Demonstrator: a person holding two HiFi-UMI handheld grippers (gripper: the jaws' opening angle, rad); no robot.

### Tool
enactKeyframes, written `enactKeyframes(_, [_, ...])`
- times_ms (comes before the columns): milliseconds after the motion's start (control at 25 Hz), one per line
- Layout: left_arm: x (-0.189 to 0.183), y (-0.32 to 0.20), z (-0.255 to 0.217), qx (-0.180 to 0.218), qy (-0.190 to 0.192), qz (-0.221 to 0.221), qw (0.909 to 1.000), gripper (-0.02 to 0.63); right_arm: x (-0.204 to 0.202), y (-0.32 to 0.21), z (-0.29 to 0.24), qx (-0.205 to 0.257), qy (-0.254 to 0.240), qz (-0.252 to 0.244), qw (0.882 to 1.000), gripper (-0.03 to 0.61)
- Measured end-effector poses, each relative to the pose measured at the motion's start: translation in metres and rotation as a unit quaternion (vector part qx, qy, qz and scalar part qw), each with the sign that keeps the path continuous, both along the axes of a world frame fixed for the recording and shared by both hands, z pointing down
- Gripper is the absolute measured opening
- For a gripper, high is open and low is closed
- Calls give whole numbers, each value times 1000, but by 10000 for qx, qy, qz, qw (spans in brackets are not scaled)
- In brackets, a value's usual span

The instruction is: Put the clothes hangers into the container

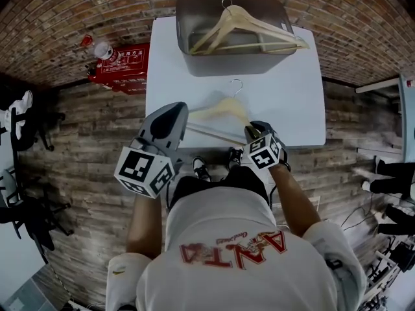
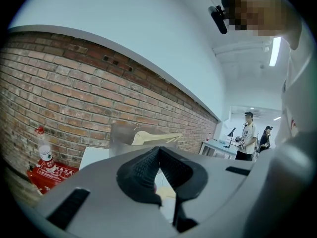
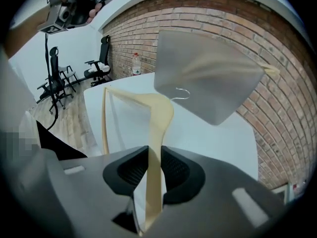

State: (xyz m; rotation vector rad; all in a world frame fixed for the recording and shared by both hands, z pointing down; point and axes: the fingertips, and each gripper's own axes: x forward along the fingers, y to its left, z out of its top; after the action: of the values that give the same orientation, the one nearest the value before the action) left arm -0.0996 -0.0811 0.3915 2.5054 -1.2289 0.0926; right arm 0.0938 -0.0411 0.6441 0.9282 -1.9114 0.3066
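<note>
A wooden hanger (image 1: 224, 109) lies on the near part of the white table (image 1: 292, 109), its metal hook towards the grey container (image 1: 185, 24). My right gripper (image 1: 249, 132) is shut on the hanger's right arm; in the right gripper view the pale arm (image 3: 158, 113) runs up between the pads (image 3: 171, 170) towards the container (image 3: 208, 78). Another wooden hanger (image 1: 253, 28) rests inside the container, poking over its rim. My left gripper (image 1: 174, 113) is held over the table's near left edge, shut (image 2: 159, 155) with nothing in it and pointing towards the container (image 2: 124, 133).
A red box with a bottle (image 1: 123, 63) stands on the floor left of the table. Black office chairs (image 1: 26, 122) are further left. A brick wall runs behind the container. Two people (image 2: 246, 135) stand at a desk far off.
</note>
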Motion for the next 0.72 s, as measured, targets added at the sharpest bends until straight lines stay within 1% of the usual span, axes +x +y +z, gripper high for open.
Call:
enactKeyframes(200, [0, 2, -7, 75, 27, 37, 10000, 9, -2, -1, -26, 507, 22, -66, 9987, 80])
enactKeyframes(320, [-2, 4, -10, 110, 56, 40, 9999, 9, -5, -2, -43, 735, 10, -96, 9973, 80])
enactKeyframes(520, [-2, 6, -14, 193, 96, 98, 9997, 9, 4, -3, -76, 1117, -40, 106, 9937, 80])
enactKeyframes(720, [1, 6, -20, 275, 168, 251, 9992, 9, 10, -1, -113, 1589, -49, 289, 9869, 80])
